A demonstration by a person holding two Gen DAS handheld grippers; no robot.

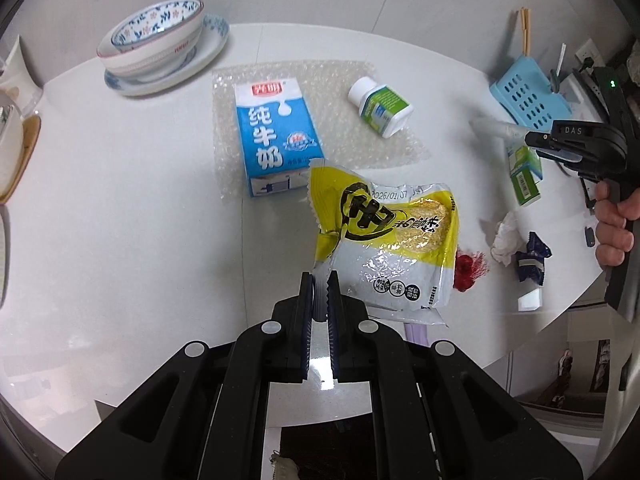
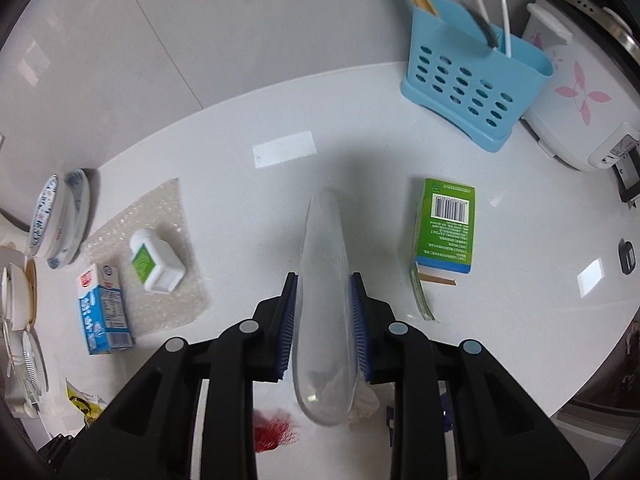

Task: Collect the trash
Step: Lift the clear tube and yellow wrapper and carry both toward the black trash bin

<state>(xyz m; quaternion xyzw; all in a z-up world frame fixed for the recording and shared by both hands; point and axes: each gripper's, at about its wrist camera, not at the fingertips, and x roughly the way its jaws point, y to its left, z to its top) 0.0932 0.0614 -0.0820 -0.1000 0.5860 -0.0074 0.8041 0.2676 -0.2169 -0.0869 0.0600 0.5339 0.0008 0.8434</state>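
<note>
My left gripper (image 1: 320, 286) is shut on the corner of a yellow and silver snack wrapper (image 1: 384, 240) and holds it above the white counter (image 1: 120, 220). My right gripper (image 2: 324, 280) is shut on a clear plastic cup (image 2: 324, 300) lying sideways between the pads; it also shows in the left wrist view (image 1: 536, 140). On the counter lie a blue milk carton (image 1: 272, 136), a white pill bottle (image 1: 380, 106) on bubble wrap (image 1: 320, 80), a green box (image 2: 444, 226), a crumpled tissue (image 1: 506, 238), a red scrap (image 1: 470, 266) and a dark blue wrapper (image 1: 532, 258).
A patterned bowl on a plate (image 1: 160, 44) stands at the back left. A blue utensil holder (image 2: 476, 76) with chopsticks and a white rice cooker (image 2: 580, 100) stand at the back right. The counter's front edge curves near the right.
</note>
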